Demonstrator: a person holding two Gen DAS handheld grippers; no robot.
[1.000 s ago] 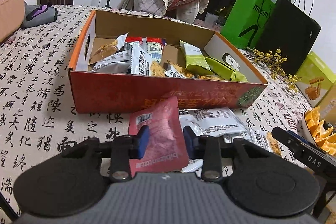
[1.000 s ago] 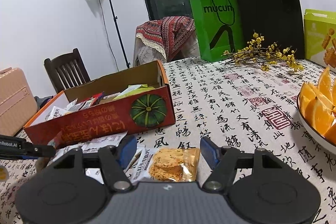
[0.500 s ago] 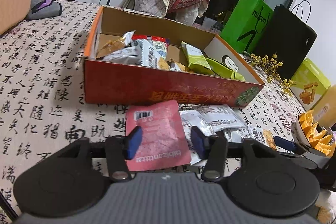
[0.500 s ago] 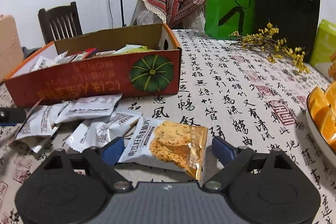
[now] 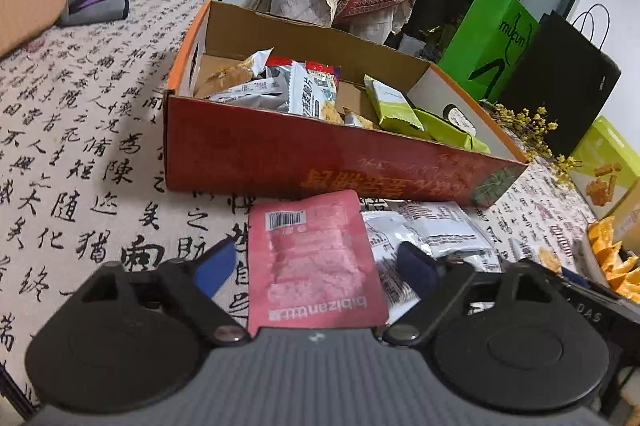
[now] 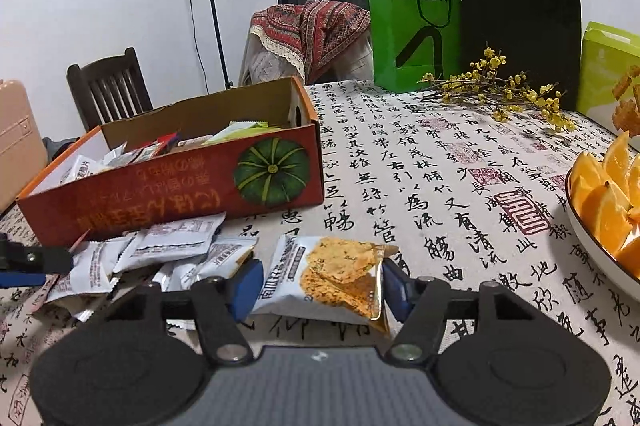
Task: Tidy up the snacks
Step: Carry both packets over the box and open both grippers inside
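A pink snack packet (image 5: 312, 258) lies flat on the tablecloth in front of the red cardboard box (image 5: 320, 162). My left gripper (image 5: 314, 266) straddles it, jaws opening, with neither pad touching it. In the right wrist view a white-and-gold cracker packet (image 6: 332, 274) sits between the closing jaws of my right gripper (image 6: 320, 284). Both pads press on its edges, and it bows up slightly. The box (image 6: 180, 194), with a pumpkin picture on its wall, holds several packets. Several white packets (image 6: 176, 242) lie loose before it.
A plate (image 6: 588, 238) of orange wedges stands at the right. At the back stand a green bag (image 6: 412, 26), a black bag (image 6: 520, 26), yellow flower twigs (image 6: 500, 86) and a lime-green carton (image 6: 608, 66). A pink case (image 6: 16, 138) is at the far left.
The left jaws have spread and let go of the pink packet, which now lies on the table. The right jaws widened, then came in onto the cracker packet.
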